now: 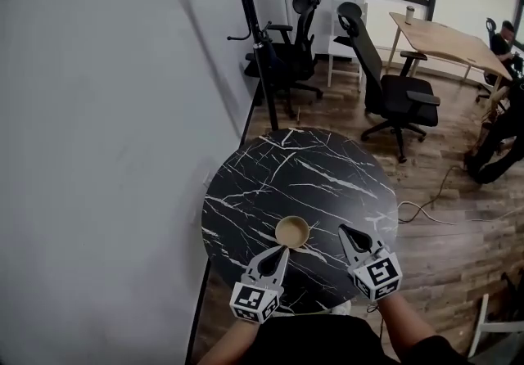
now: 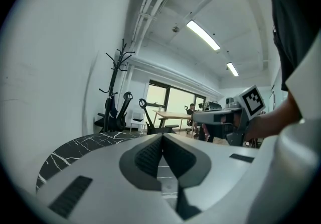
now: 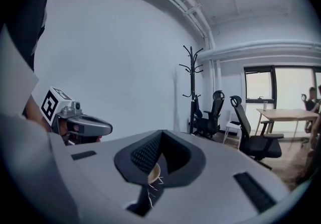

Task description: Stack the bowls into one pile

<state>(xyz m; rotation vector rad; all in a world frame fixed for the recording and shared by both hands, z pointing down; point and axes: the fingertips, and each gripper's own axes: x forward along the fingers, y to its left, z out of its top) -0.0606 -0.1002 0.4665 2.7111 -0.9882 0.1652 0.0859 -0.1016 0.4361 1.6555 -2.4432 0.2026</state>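
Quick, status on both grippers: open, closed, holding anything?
Left gripper: jaws closed, holding nothing.
Right gripper: jaws closed, holding nothing.

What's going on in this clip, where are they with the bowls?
A person holds a gripper in each hand at the near edge of a round black marble table. The left gripper and right gripper are both shut and empty. One tan bowl shape sits on the table; whether it is a single bowl or a finished pile cannot be told from above.
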